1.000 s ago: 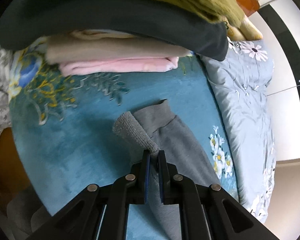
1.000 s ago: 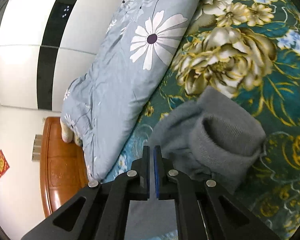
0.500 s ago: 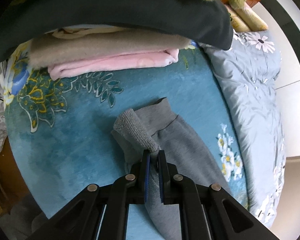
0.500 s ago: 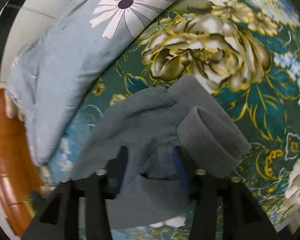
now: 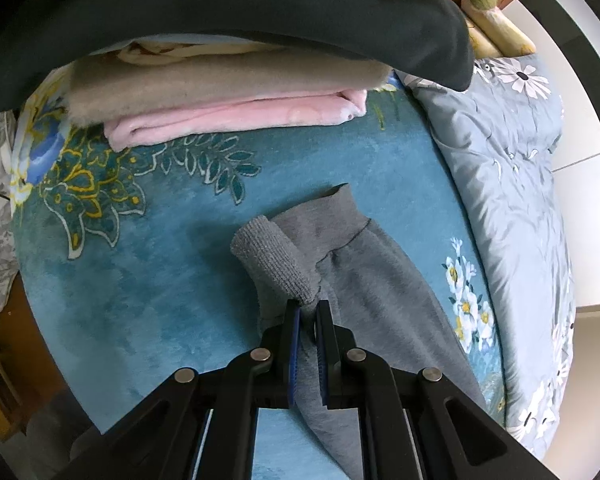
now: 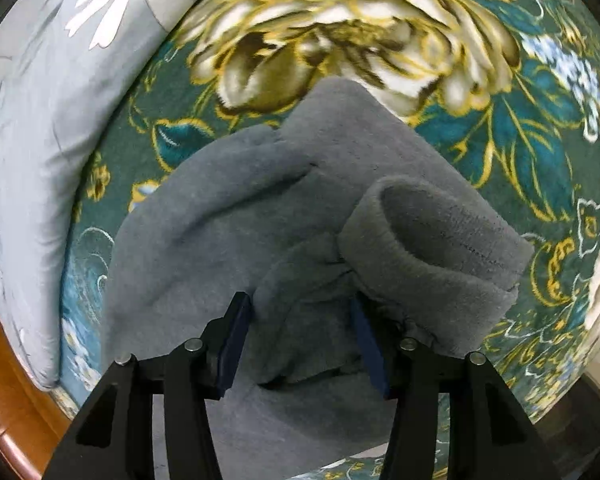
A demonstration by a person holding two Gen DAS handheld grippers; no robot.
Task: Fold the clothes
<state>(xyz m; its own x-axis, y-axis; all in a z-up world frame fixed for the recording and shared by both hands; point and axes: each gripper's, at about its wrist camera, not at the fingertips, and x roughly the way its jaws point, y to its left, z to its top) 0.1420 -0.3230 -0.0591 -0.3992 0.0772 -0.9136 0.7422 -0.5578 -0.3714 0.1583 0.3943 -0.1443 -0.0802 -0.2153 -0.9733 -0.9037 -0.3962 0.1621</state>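
You are working over a bed spread with a teal floral blanket [image 5: 148, 292], its big cream-and-gold blossoms filling the right wrist view, with a pale blue flowered quilt [image 5: 512, 184] bunched along one edge and a wooden bed frame [image 6: 4, 408] showing past it. In the left wrist view a stack of folded clothes [image 5: 236, 92] sits at the far side of the blanket: a pink layer at the bottom, a beige one on it, then a dark one, with an olive piece on top. The grey garment [image 5: 384, 292] lies on the blanket, well apart from that stack and near the quilt. Your left gripper [image 5: 308, 312] is clamped on the garment at the base of a ribbed cuff [image 5: 276, 264], both pads pressed into a thin pinch of cloth, and the cuff sticks out beyond the tips. Your right gripper [image 6: 302, 314] points steeply down onto another part of the garment, beside a second, rolled cuff [image 6: 432, 240]. Its jaws are closing, about halfway apart, with a hump of grey fabric between the 2 blue pads [image 6: 236, 328]; whether they already press on it you cannot tell.
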